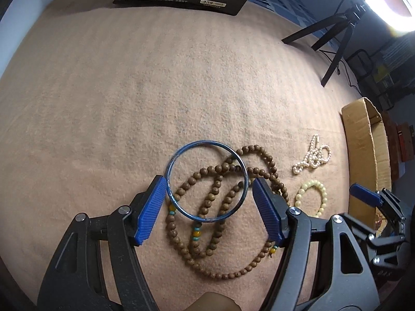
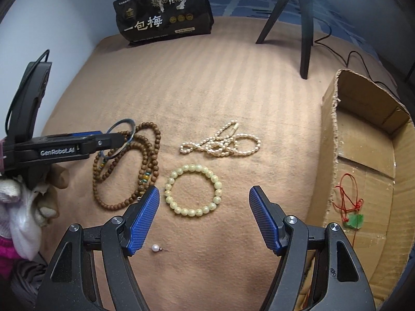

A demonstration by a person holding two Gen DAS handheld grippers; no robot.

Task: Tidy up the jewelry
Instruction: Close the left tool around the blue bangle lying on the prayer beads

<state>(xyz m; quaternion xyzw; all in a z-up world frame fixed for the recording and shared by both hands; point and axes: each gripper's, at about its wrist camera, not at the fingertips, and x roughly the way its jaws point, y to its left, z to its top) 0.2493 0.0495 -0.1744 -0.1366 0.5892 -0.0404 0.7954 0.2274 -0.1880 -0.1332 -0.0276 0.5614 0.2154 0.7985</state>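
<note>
The blue bangle point(image 1: 206, 181) sits between the pads of the left gripper point(image 1: 208, 199), a thin metal ring with scuffed paint; in the left wrist view it reads as a near full circle, the left pad touching its rim while the right pad stands just beside it, so whether it is truly clamped cannot be told. From the right wrist view the bangle point(image 2: 121, 137) looks tilted, its far edge raised above the cloth. Beneath and around it lies the wooden bead necklace point(image 1: 207, 207), a long brown strand looped several times with a few yellow and teal beads, its loops running roughly toward and away from the camera. To its right lie the pearl strand point(image 2: 220, 142), twisted into small loops with its long axis running left to right, and the pale green bead bracelet point(image 2: 193, 190), a flat closed circle directly ahead of the right gripper point(image 2: 203, 217), whose blue pads are spread wide and hold nothing. A single loose pearl point(image 2: 155, 247) rests near its left pad. All of this lies on a tan striped blanket point(image 2: 220, 83). At the right stands a cardboard box point(image 2: 334, 119) holding a red cord with a green pendant point(image 2: 354, 219). At the blanket's far edge are a black snack bag point(image 2: 166, 13) and a black tripod point(image 2: 306, 26).
</note>
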